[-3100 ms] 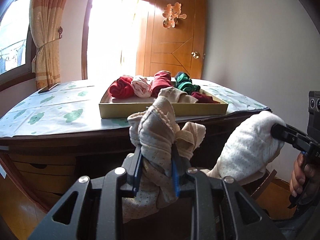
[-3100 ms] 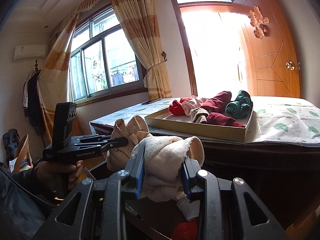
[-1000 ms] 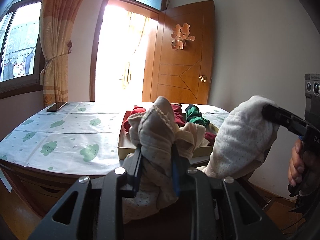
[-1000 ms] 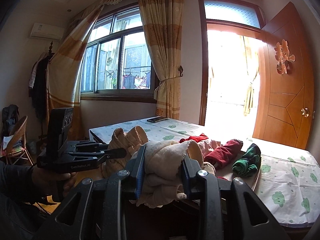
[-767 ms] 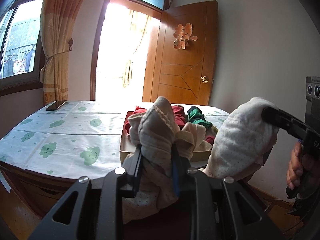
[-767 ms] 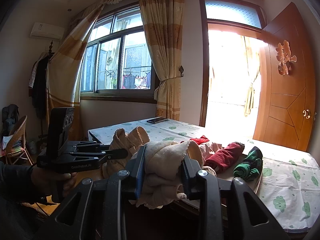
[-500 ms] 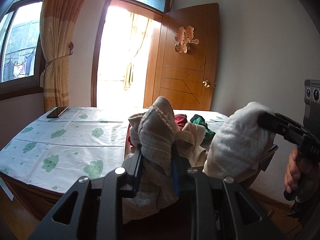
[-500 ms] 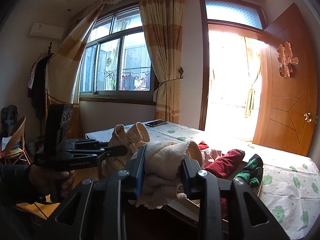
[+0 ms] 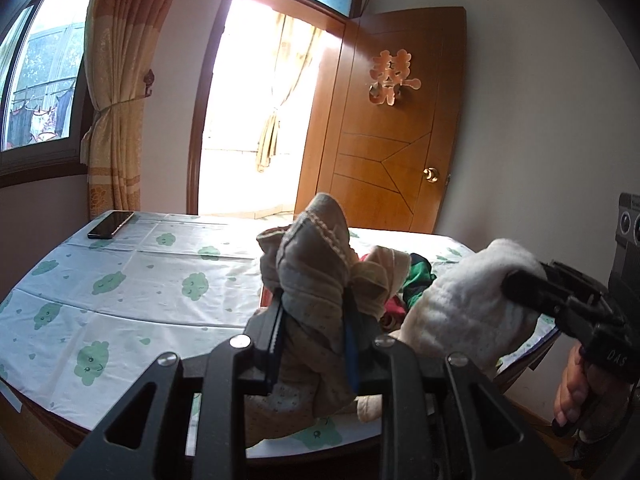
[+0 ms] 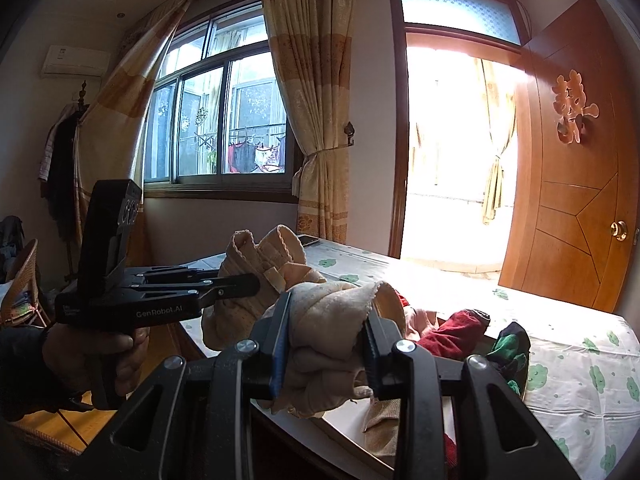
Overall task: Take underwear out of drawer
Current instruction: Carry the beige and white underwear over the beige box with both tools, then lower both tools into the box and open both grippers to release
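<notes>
Jaws of left gripper point(image 9: 312, 336) and right gripper point(image 10: 326, 346) each clamp one underwear bundle.

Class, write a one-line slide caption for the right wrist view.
Right gripper clamps cream underwear; left gripper holds beige underwear beside it.

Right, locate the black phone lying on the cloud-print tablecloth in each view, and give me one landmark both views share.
Left wrist view: the black phone lies flat at the far left corner of the cloud-print tablecloth, below the tied curtain.
Right wrist view: only a sliver of the phone shows at the table's far edge, just behind the beige underwear held by the left gripper.
Shared landmark: the wooden door's paper-cut ornament.
</notes>
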A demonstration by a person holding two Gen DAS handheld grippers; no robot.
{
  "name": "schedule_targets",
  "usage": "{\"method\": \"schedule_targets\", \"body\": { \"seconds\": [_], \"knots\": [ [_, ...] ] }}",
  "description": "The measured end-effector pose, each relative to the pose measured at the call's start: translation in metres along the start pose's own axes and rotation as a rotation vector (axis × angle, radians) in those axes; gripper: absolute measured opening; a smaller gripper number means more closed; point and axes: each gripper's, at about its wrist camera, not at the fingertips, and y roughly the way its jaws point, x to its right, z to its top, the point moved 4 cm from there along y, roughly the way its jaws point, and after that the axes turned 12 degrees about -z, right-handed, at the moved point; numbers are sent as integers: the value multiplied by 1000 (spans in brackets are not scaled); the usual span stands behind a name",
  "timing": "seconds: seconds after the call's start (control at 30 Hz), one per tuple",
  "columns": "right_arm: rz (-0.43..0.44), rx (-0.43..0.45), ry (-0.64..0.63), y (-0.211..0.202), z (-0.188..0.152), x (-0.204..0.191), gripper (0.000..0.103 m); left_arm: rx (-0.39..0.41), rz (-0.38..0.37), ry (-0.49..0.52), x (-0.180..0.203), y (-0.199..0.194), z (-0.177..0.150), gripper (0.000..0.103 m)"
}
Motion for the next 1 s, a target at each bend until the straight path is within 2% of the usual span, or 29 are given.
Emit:
{"method": "schedule_targets", "body": {
  "seconds": [0.2,0.37,0.57,1.0],
  "knots": [
    [-19,-30,15,20,-3,8,33,-11,-15,-49,-7,28,8,23],
    [-34,-55,46,37,-5,17,33,-25,-45,-139,-19,52,8,23],
    [-46,-103,97,56,-18,28,33,-57,-40,-172,-24,78,5,23],
    [-56,-213,154,81,-54,47,33,-186,20,-134,-19,108,-20,24]
  ]
}}
